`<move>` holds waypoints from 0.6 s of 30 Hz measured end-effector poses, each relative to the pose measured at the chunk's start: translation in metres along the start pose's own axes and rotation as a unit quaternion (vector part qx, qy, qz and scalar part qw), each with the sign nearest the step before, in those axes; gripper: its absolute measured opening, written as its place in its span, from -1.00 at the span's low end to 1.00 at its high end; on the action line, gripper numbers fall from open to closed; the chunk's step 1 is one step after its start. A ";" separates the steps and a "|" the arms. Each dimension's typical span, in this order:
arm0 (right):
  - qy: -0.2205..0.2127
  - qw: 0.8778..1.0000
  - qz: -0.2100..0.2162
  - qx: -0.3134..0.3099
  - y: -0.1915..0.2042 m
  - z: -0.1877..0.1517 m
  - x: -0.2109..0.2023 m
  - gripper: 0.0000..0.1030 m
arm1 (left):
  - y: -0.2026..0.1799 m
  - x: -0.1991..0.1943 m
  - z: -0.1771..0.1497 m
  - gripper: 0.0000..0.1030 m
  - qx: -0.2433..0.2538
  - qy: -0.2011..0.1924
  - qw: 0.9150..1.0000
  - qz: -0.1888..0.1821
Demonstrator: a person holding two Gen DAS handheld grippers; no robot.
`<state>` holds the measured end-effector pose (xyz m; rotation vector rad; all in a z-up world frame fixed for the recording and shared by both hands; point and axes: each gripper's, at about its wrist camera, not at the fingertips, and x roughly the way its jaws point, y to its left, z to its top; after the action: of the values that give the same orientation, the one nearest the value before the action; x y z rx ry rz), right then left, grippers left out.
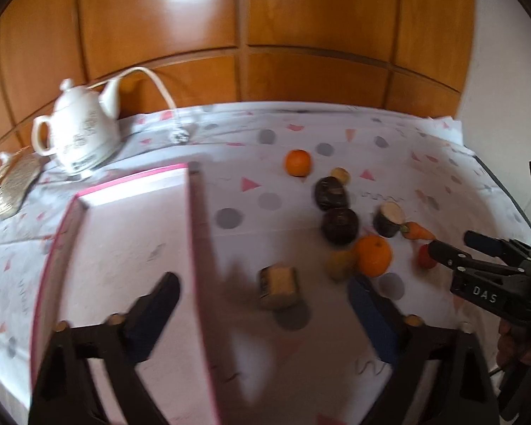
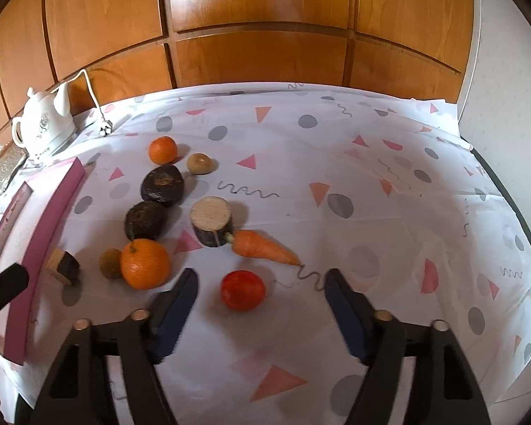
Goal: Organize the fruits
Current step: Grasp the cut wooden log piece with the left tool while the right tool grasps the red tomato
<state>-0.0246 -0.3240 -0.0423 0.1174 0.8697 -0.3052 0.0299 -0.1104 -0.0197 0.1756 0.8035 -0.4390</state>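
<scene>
A pink-rimmed white box (image 1: 131, 233) lies at the left, its wall (image 2: 49, 219) also in the right wrist view. Fruits and vegetables lie on the patterned cloth: a red tomato (image 2: 243, 290), a large orange (image 2: 145, 264), a small orange (image 2: 163, 149), a carrot (image 2: 262, 247), two dark rounds (image 2: 162, 183) (image 2: 146, 220), a cut stump (image 2: 211, 220), two kiwis (image 2: 110, 263) (image 2: 199, 163). My right gripper (image 2: 260, 285) is open around the tomato. My left gripper (image 1: 265, 287) is open over a cut piece (image 1: 279, 285) beside the box wall.
A white teapot (image 1: 79, 132) with a cord stands at the back left, next to a woven item (image 1: 12, 186). Wooden panels (image 2: 265, 24) back the table. The table's right edge (image 2: 506, 191) is dark.
</scene>
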 end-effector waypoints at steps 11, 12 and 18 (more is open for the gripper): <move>0.011 1.000 0.016 0.002 -0.006 -0.005 0.012 0.13 | -0.005 0.039 0.002 0.48 -0.007 0.052 0.997 -0.061; 0.010 1.000 0.017 0.003 -0.006 -0.005 0.011 0.13 | -0.004 0.041 0.001 0.48 -0.007 0.056 0.997 -0.060; 0.001 1.000 0.014 0.010 -0.011 -0.005 0.010 0.13 | -0.002 0.055 -0.005 0.17 -0.005 0.074 0.996 -0.043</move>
<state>-0.0257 -0.3351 -0.0525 0.1476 0.8673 -0.2877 0.0594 -0.1275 -0.0630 0.1662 0.9601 -0.5066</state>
